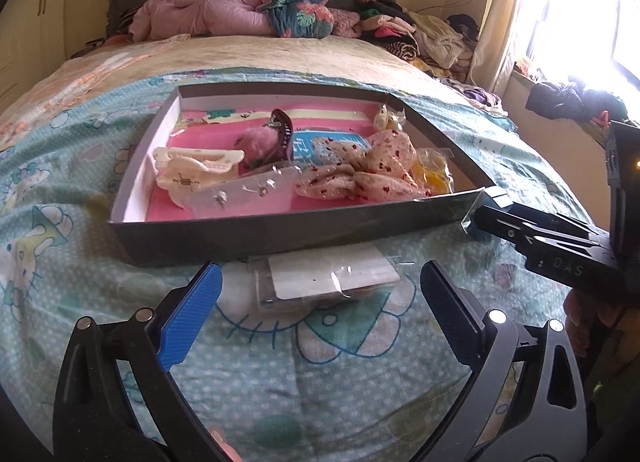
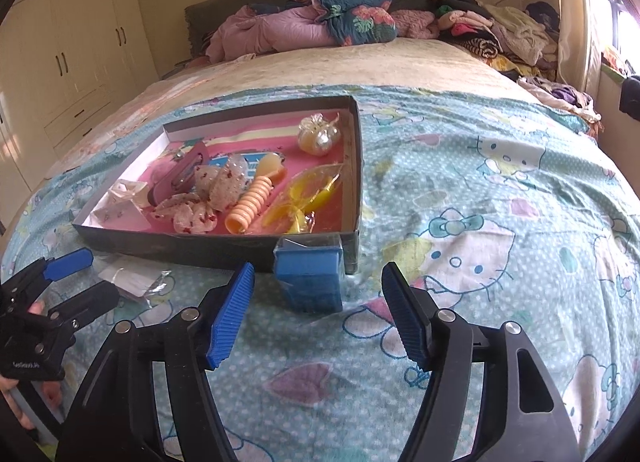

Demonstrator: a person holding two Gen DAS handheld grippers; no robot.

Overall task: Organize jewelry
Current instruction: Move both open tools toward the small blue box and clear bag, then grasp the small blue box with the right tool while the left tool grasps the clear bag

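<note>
A grey shallow box (image 1: pixel 248 236) (image 2: pixel 224 246) with a pink floor lies on the bed. It holds a white hair claw (image 1: pixel 188 172), a spotted scrunchie (image 1: pixel 360 172) (image 2: pixel 200 214), an orange spiral tie (image 2: pixel 250 202), a yellow packet (image 2: pixel 308 198) and a pink pompom clip (image 1: pixel 264 138). A clear packet with a white card (image 1: pixel 332 276) (image 2: pixel 132 276) lies just ahead of my open left gripper (image 1: pixel 320 302). A blue box in clear wrap (image 2: pixel 310 278) stands before my open right gripper (image 2: pixel 318 302), against the box's near right corner.
The bed has a Hello Kitty sheet (image 2: pixel 480 222). Folded quilts (image 1: pixel 248 10) and a heap of clothes (image 1: pixel 420 34) lie at its far end. A wardrobe (image 2: pixel 68 46) stands left, a bright window (image 1: pixel 580 14) right.
</note>
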